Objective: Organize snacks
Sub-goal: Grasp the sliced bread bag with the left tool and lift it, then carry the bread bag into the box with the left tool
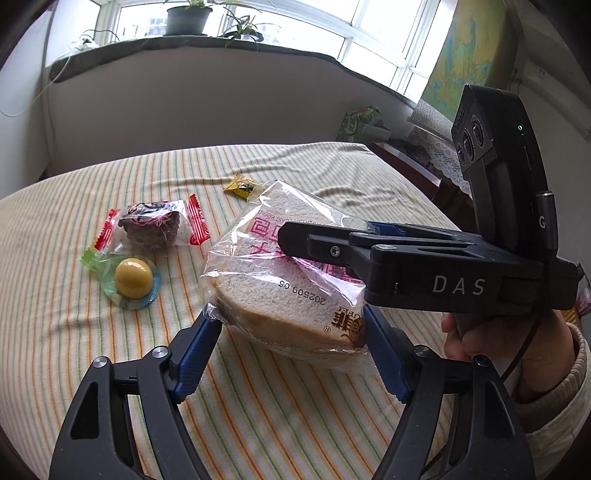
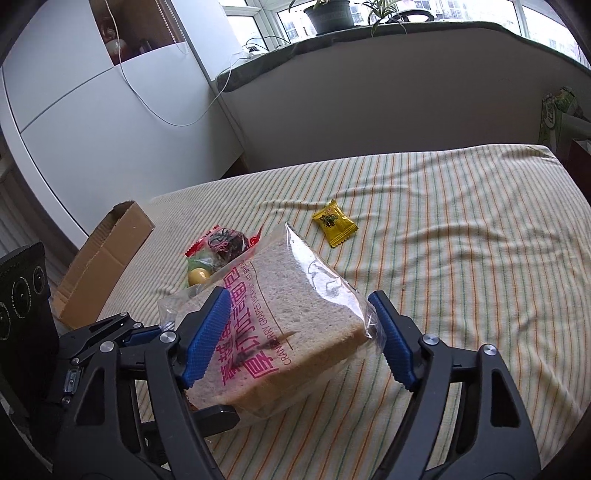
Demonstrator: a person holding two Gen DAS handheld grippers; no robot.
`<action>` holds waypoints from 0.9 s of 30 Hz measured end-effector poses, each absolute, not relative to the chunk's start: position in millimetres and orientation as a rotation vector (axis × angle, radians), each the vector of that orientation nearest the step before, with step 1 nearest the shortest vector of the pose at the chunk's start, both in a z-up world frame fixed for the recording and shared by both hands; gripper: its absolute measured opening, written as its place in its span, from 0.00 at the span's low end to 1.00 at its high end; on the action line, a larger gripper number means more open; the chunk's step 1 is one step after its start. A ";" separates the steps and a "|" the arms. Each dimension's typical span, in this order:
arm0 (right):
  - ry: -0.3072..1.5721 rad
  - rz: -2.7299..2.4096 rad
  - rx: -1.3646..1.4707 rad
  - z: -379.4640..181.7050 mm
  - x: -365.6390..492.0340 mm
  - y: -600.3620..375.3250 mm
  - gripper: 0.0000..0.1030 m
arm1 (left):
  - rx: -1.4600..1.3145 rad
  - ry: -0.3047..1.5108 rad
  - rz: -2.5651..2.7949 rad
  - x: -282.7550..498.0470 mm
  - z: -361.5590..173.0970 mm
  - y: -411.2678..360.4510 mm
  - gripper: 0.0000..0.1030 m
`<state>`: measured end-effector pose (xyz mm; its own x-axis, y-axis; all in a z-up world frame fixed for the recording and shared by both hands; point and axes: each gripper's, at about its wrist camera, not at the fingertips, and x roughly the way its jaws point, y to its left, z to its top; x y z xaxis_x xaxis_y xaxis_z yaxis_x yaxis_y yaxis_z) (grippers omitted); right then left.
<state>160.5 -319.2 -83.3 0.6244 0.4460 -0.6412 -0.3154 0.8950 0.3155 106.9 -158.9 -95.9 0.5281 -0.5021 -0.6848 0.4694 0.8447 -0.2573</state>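
Gripping soft wedge-shaped bread pack (image 1: 280, 284) w/ both jaws.

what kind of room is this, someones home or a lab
Most likely a home, perhaps a bedroom or sunroom: a striped cloth covers what looks like a bed, potted plants line the window sill, and a map hangs on the wall.
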 end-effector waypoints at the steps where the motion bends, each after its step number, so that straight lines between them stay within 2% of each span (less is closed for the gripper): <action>1: 0.767 0.438 0.173 -74.7 156.8 -318.4 0.77 | -0.037 0.819 -0.582 103.9 -90.8 -158.9 0.75; 12: 0.605 0.447 0.085 14.9 103.8 -296.4 0.77 | -0.013 0.623 -0.587 58.0 -12.8 -138.7 0.75; 18: 0.584 0.462 0.046 31.1 85.6 -272.9 0.77 | -0.021 0.566 -0.574 33.1 4.7 -119.4 0.75; 27: 0.597 0.583 -0.040 28.7 87.7 -171.9 0.77 | -0.092 0.538 -0.491 17.9 -1.3 -61.4 0.75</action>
